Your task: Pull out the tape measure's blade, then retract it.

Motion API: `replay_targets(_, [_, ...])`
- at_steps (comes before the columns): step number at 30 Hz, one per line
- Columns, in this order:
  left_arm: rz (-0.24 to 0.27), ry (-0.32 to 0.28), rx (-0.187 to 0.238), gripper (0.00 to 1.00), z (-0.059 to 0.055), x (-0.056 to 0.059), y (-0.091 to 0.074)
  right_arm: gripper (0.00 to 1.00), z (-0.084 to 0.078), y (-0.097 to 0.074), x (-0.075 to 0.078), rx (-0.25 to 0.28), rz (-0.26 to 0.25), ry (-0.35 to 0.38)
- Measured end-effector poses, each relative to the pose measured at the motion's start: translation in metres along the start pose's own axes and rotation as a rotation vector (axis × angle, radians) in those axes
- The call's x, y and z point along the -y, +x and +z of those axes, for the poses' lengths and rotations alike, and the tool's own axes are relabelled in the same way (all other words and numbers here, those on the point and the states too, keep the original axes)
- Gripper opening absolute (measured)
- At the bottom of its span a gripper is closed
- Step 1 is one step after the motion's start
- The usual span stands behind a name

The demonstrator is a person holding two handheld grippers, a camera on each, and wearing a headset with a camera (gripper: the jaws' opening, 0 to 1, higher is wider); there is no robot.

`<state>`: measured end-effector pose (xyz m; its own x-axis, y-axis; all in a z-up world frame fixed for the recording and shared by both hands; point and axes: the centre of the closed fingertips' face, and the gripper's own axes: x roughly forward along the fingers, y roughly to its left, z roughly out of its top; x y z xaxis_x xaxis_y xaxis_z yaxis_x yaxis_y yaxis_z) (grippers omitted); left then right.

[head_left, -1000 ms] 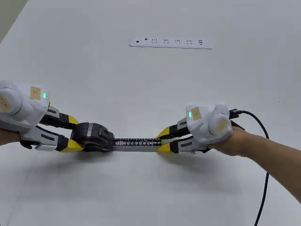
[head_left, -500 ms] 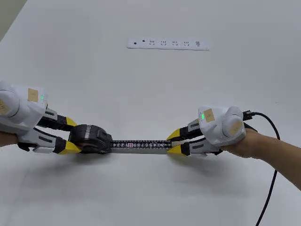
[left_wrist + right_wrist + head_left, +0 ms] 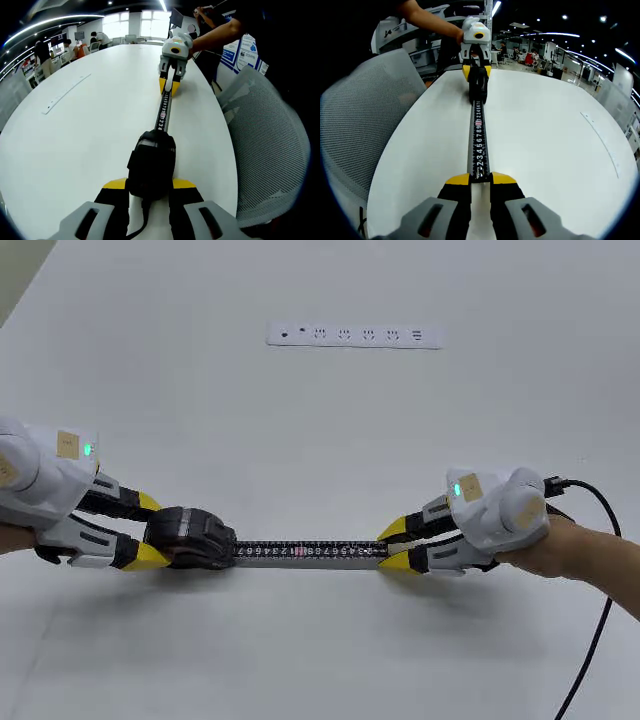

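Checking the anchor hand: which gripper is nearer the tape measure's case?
Left. The left gripper grips the case; the right gripper pinches the blade at its far end.

Black tape measure (image 3: 190, 537) — white table (image 3: 300, 420)

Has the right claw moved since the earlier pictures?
Yes. The right claw, gripping the blade, moved rightward, away from the tape measure; the power strip hardly shifted.

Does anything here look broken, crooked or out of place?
Nothing stands out. The left gripper holds the tape measure case, the blade runs straight to the right gripper, and a power strip lies flat beyond them.
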<state>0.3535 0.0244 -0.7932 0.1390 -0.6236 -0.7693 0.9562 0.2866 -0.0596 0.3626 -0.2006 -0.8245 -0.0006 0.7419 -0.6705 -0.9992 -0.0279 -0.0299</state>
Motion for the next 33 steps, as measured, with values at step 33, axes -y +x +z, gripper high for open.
replay_targets(33, [-0.003, 0.007, -0.038, 0.28, 0.002, 0.001, 0.001, 0.11, -0.03, -0.032, 0.001, -0.085, -0.033, 0.003])
